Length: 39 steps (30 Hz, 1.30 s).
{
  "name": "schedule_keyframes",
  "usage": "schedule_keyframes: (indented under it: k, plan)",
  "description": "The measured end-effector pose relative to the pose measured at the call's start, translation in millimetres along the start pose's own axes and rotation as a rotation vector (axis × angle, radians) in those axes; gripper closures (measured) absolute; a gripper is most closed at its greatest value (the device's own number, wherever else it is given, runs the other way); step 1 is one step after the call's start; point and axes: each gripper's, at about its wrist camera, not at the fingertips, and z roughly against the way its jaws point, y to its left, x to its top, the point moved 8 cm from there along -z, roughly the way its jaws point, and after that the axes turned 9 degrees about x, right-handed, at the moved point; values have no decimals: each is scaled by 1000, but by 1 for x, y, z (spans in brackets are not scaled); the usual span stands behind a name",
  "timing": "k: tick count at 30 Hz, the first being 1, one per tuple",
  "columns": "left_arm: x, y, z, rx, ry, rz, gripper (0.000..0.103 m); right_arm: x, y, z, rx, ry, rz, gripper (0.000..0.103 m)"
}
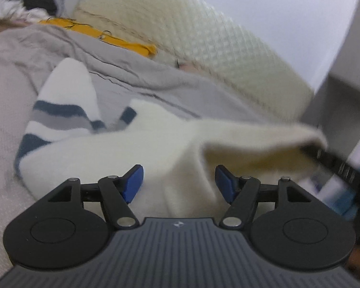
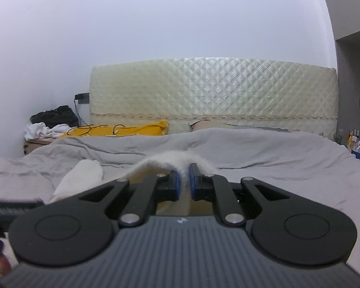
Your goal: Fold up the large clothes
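Sweater (image 1: 136, 148), cream fuzzy knit with navy and grey stripes, lies on the grey bedsheet (image 1: 136, 76). One sleeve (image 1: 67, 91) sticks up toward 11 o'clock in the left wrist view. A lifted edge runs off toward 3 o'clock, where it meets what looks like my other tool.

My right gripper (image 2: 184, 182) has its jaws narrowed onto a ridge of that knit, fabric pinched between the blue pads (image 2: 176, 184) and humped up just past them toward 12 o'clock. My left gripper (image 1: 178, 182) stands wide, blue pads apart, nothing between them. The sweater body lies right under and ahead of it; whether it touches, I can't tell, the view is blurred.

Handling, my guess: soft, limp, thick, light enough but bulky. It will sag and stretch if I hold it by one point. The fuzzy surface should grip well, with low slip risk. Best hold for the left is probably a hem or shoulder edge, taking both layers, level with the right's grip so the fold line stays straight.

Quilted headboard (image 2: 213, 91) at 12 o'clock, yellow pillow (image 2: 122, 129) at 10.
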Motion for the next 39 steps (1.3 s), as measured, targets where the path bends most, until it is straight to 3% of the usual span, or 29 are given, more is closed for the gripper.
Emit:
schedule_keyframes:
  k: [4,8,13,15,17,20,22,27,31,34,36,39]
  plan:
    - [-12,-2,-11,117,7,-99,32,-5,-2,-2,-8,32,-24,91]
    - [-7,20,-10,256,-35,-64,31,-17,-5,-7,-56,94,-15,91]
    - [-4,39,-18,350,-27,-42,33,-52,-6,-31,-59,258,-4,91]
    - [-3,47,-29,342,15,-24,44,-72,-7,-42,-65,335,-26,91]
    - [-9,50,-36,321,67,-1,67,-91,-7,-53,-68,402,-33,91]
    - [-7,51,-42,297,71,-2,87,-108,-4,-62,-77,450,-31,91]
    - [-3,47,-40,280,40,-12,93,-108,-4,-63,-90,435,-32,92]
    - [20,31,-10,227,-99,-26,93,-84,-10,-46,-146,301,-50,93]
    - [51,14,31,195,-232,-48,94,-39,-3,-18,-178,134,-27,93]
    - [81,9,58,156,-296,-5,94,2,11,6,-178,10,20,94]
    - [103,8,79,109,-352,42,94,28,20,17,-165,-43,40,94]
    - [139,-3,107,85,-416,19,94,70,27,29,-124,-92,23,94]
